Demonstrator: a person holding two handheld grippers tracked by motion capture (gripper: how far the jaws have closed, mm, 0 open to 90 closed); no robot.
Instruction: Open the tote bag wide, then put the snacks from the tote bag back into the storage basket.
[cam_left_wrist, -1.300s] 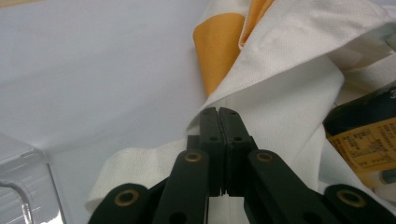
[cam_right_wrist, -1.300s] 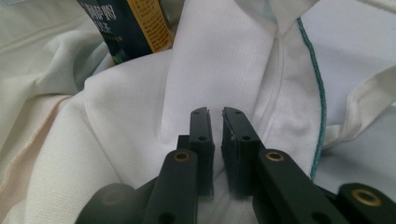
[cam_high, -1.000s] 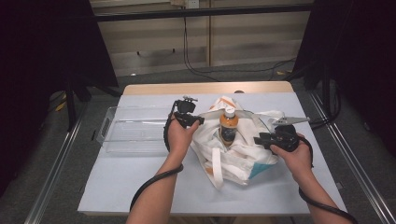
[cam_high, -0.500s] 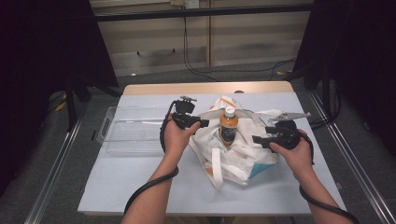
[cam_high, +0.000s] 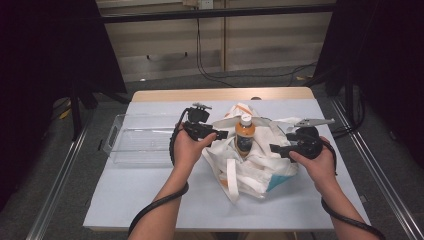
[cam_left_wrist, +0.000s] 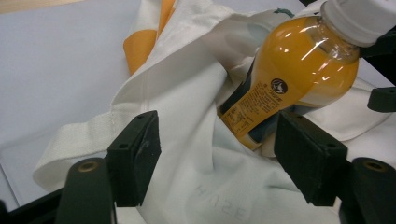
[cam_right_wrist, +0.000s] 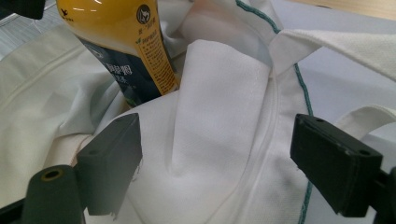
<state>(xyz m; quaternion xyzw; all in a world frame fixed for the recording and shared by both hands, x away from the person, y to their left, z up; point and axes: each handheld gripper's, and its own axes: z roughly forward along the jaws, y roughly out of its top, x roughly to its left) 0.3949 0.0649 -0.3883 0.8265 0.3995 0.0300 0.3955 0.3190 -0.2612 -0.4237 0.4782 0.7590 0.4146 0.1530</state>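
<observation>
I've got the white bag (cam_high: 252, 162) sitting crumpled near the middle of the tabletop, closer to the right edge, and the orange bottle (cam_high: 244, 136) standing upright in its mouth, label half sunk in the cloth, white cap clear above the rim. My left gripper (cam_high: 216, 134) sits just left of the bottle, jaws apart and empty; in the left gripper view the bottle (cam_left_wrist: 287, 81) leans across between and beyond the jaws with bag cloth (cam_left_wrist: 187, 116) bunched under them. My right gripper (cam_high: 276, 149) is on the bag's right side, jaws wide as well, nothing pinched; in the right gripper view a fold of the bag (cam_right_wrist: 219, 116) rises between them and the bottle (cam_right_wrist: 123, 51) stands just past the left jaw. A clear tray (cam_high: 137, 145) waits toward the left edge of the tabletop, well apart from the bag. I read this as the step of getting the bottle in or out of the bag, both grippers lined up but neither committed. Next I'd want the right jaws to close on that rim fold to steady the bag, then the left to square up on the bottle's body before squeezing
</observation>
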